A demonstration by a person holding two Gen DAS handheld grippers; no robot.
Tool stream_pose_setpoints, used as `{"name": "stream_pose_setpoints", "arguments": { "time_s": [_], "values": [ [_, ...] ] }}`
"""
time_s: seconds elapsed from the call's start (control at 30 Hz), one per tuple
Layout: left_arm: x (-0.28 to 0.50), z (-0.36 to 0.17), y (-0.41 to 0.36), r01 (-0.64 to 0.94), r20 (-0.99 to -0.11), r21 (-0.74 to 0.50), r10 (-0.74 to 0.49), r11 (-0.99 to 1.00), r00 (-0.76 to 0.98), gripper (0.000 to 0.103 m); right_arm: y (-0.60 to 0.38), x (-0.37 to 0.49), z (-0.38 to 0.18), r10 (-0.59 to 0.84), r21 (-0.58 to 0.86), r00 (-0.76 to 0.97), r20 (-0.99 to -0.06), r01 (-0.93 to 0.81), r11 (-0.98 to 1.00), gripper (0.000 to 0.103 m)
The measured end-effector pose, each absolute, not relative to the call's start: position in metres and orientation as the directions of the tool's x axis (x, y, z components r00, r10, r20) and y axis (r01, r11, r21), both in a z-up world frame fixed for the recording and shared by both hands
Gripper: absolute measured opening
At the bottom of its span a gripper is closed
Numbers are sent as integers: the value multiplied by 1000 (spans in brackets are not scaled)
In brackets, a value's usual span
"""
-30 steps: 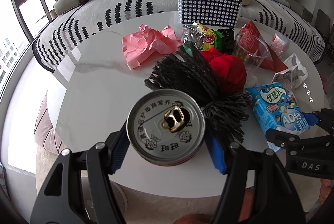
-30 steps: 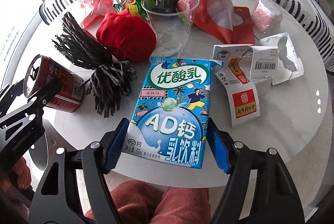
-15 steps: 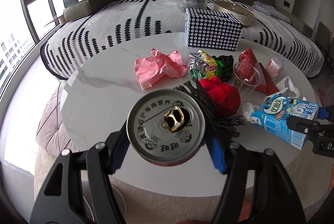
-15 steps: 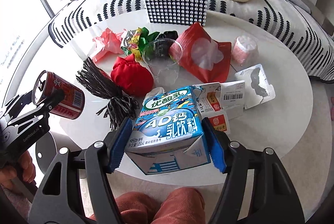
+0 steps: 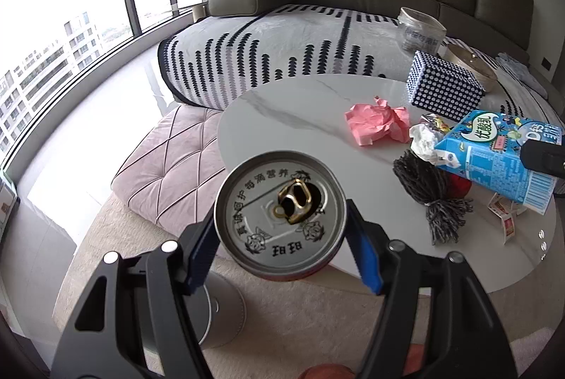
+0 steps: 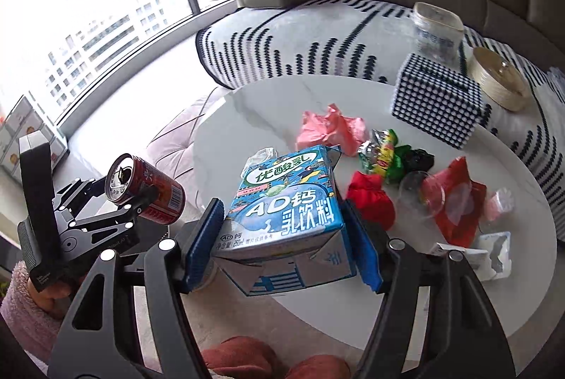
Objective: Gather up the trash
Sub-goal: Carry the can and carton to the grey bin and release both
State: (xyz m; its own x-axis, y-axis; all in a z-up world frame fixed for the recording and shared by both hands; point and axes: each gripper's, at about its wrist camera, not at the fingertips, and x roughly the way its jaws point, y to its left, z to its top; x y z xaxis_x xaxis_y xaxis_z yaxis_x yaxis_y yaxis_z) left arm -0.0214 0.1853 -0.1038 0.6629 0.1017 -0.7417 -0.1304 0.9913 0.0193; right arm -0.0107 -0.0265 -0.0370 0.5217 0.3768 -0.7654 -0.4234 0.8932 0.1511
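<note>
The left tongs (image 5: 280, 250) are clamped on an opened red drink can (image 5: 280, 215), its silver top facing the camera and its blue pads pressed to both sides; the can hangs off the desk (image 5: 293, 107), out past the rim at about 8 o'clock, above the pale carpet and beside a pink quilted pouf (image 5: 166, 167). The right tongs (image 6: 284, 243) are clamped on a blue milk-drink carton (image 6: 282, 202), held clear of the desktop near its 7 o'clock rim, the folded bottom flaps turned toward the camera. In the right wrist view the left tongs and can show at 9 o'clock, gripped by a hand (image 6: 46, 294) in a fluffy pink sleeve. Left on the desk: crumpled pink paper (image 6: 330, 130) toward 12 o'clock, a shiny green snack wrapper (image 6: 383, 151), a red cloth bundle (image 6: 370, 202), a clear plastic cup (image 6: 418, 193) on its side, a red pouch (image 6: 455, 202), and torn white packaging (image 6: 494, 255) at 4 o'clock. A dark yarn bundle (image 5: 429, 192) lies under the carton in the left wrist view.
</note>
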Motion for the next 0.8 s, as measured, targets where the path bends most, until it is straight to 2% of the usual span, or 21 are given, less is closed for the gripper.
{"name": "stream_pose_setpoints", "arguments": {
  "time_s": [0.17, 0.3, 0.63, 0.8],
  "values": [
    [-65, -115, 247, -325, -763, 37, 237, 945, 601, 66, 70, -9, -64, 530, 188, 347, -774, -673, 715, 65],
    [-101, -130, 287, -450, -781, 55, 319, 891, 536, 66, 148, -17, -103, 574, 212, 205, -793, -791, 574, 65],
    [-157, -160, 335, -609, -817, 74, 398, 790, 417, 66, 292, -53, -178, 539, 257, -54, -841, -916, 309, 66],
    [-155, -168, 343, -620, -824, 78, 401, 780, 400, 66, 316, -60, -185, 509, 253, -94, -856, -933, 254, 76]
  ]
}}
